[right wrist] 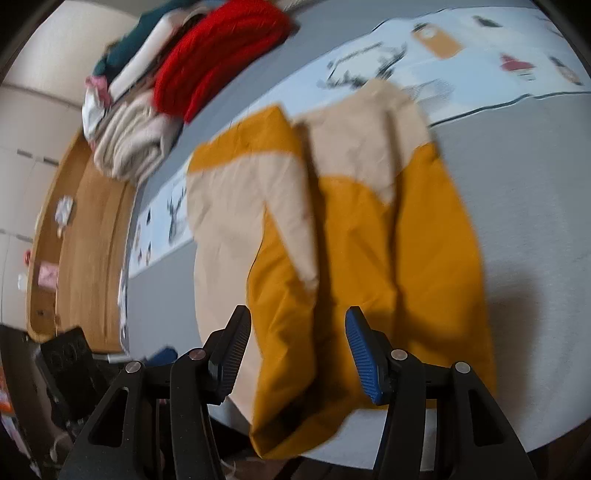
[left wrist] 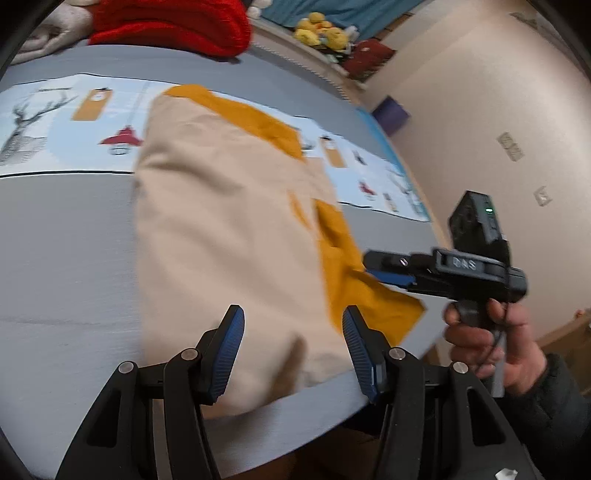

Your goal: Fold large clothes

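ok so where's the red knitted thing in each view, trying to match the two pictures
Left wrist view: the red knitted garment lies at the top edge, left of centre, on the bed's far side.
Right wrist view: it sits at the top, left of centre, beside a stack of folded clothes.
Shared landmark: the beige and mustard garment spread on the bed.
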`<state>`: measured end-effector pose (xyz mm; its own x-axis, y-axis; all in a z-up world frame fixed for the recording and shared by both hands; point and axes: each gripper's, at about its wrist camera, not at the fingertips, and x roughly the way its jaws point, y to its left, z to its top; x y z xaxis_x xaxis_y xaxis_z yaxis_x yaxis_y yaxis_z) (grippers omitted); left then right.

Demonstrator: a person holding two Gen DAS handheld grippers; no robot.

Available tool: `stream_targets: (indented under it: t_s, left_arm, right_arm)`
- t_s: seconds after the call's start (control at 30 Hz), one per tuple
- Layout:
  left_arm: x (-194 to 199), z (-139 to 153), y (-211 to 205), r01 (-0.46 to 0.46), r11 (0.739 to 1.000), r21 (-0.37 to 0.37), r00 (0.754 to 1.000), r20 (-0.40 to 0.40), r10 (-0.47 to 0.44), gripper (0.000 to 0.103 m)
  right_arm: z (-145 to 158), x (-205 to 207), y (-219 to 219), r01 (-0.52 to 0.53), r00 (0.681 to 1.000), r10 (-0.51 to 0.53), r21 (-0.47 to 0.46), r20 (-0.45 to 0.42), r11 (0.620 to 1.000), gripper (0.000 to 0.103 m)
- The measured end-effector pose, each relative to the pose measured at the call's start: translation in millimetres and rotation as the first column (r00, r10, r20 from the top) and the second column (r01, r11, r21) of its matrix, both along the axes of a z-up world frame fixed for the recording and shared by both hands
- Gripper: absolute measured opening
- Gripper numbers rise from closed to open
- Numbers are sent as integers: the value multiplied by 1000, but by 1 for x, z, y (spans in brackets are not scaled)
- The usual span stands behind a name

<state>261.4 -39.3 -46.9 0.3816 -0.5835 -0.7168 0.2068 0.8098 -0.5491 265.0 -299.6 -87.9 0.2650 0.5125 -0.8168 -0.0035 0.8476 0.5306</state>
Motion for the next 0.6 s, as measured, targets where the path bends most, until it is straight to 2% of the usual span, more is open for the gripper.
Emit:
stream_targets:
  t_s: [0.1, 0.17, 0.2, 0.23, 0.3, 0.37, 0.4, 0.47, 0.5, 0.57, 0.6]
  left_arm:
    - [-1, -4, 5, -35, 997, 66, 999, -3, 35, 50]
    - [-1, -7, 12, -73, 992, 107, 997, -3, 74, 50]
    - [1, -10, 16, -90, 988, 124, 996, -1, 91, 50]
    - [2, -11, 19, -118, 982, 148, 993, 0, 120, 50]
    - [3, -16, 28, -158, 975, 155, 987, -17, 162, 52]
    - [6, -21, 33, -187, 971, 147, 980, -34, 194, 52]
    - [6, -23, 34, -195, 970, 145, 979, -36, 203, 52]
    - [7, -24, 32, -196, 971, 137, 979, -38, 203, 52]
    - [8, -24, 28, -185, 974, 132, 981, -41, 192, 52]
    - [9, -27, 19, -158, 978, 133, 985, -47, 166, 53]
    - [10, -28, 14, -142, 981, 136, 987, -50, 150, 53]
  right_arm:
    - [-9, 2, 27, -91, 996, 90, -53, -20, 994, 55]
    - [-13, 0, 41, -131, 991, 130, -138, -14, 982, 53]
    - [-15, 0, 45, -142, 990, 141, -162, -15, 976, 38]
    - [-18, -1, 48, -148, 989, 147, -174, -22, 973, 16]
    - [-17, -3, 48, -138, 990, 138, -184, -8, 973, 8]
    - [-3, -9, 46, -140, 987, 152, -185, 51, 973, 7]
    - [14, -13, 38, -121, 983, 141, -160, 117, 980, 6]
    - [49, -21, 9, -24, 968, 41, -71, 249, 997, 6]
    - [60, -25, -5, 21, 957, -2, -63, 289, 998, 6]
    - [68, -32, -28, 89, 945, -44, -124, 325, 988, 6]
    - [62, -34, -41, 113, 953, -66, -145, 297, 983, 6]
